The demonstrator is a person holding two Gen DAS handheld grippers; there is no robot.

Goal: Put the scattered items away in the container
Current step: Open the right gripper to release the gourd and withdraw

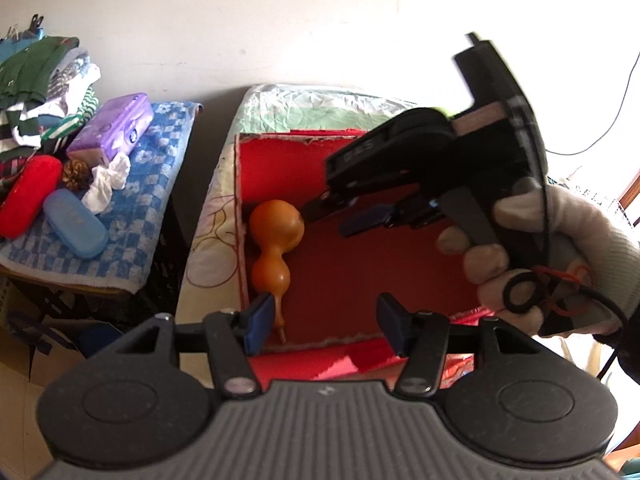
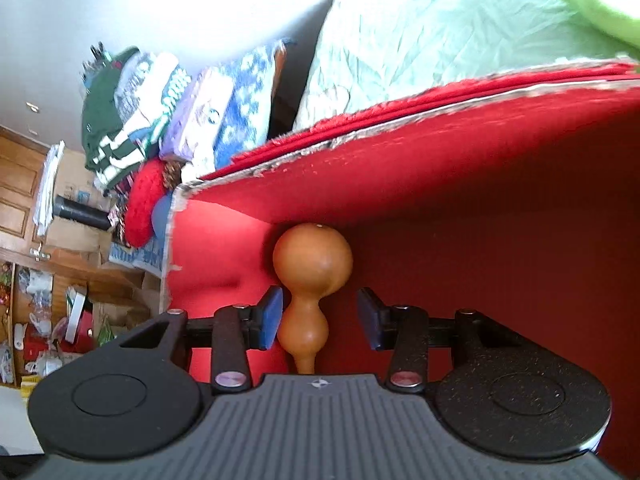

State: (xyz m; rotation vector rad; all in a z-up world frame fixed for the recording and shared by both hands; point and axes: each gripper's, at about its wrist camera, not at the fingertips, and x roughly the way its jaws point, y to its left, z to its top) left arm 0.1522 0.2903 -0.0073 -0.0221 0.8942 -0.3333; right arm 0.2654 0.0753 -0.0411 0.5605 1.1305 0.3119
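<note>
Right gripper (image 2: pixel 316 318) jaws spread, straddling gourd (image 2: pixel 312 268) lying released in red box (image 2: pixel 480 208); left gripper (image 1: pixel 324 326) spread, empty.

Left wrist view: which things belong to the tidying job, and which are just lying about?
Job:
- red box
- gourd, already inside
- red case
- blue case
- pine cone
- crumpled tissue

Lying about:
- clothes pile
- checked towel
- bedsheet

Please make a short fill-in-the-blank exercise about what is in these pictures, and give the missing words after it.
1. The orange gourd lies inside the ____ box.
2. The right gripper is ____, its pads apart from the gourd.
3. The left gripper holds ____.
4. The pine cone rests on the ____ checked cloth.

Missing words: red; open; nothing; blue
</note>
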